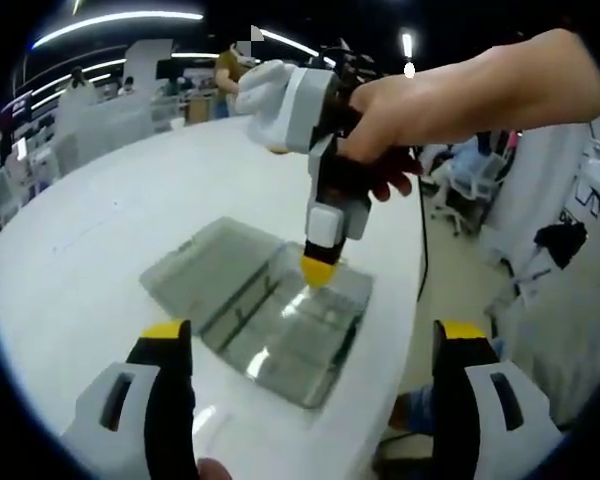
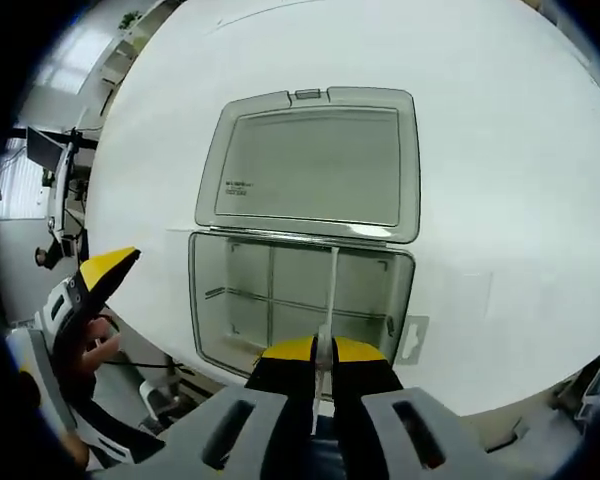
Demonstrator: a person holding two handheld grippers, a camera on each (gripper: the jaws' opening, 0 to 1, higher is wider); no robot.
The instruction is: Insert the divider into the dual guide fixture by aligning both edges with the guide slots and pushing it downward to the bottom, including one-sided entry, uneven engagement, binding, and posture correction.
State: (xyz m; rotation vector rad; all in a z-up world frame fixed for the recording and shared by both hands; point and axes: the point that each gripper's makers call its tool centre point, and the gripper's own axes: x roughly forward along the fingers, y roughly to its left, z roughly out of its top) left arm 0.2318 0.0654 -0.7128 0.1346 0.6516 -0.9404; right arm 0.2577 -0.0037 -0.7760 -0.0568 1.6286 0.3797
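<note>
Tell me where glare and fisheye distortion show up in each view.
Left gripper view: ceiling lights glare off the clear box, hiding its inside; the table edge bows into a curve; the right gripper is slightly soft. Right gripper view: even light, little glare; box lid bulges outward; the divider stays readable.

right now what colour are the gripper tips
Yellow tips on black fingers, clearest in the right gripper view.

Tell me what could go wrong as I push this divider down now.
Binding: the right gripper pinches the thin divider at one end only, so the far end may enter its slot unevenly and jam. The clear box sits near the table edge and the left gripper hangs open, not bracing it, so it could slide.
</note>
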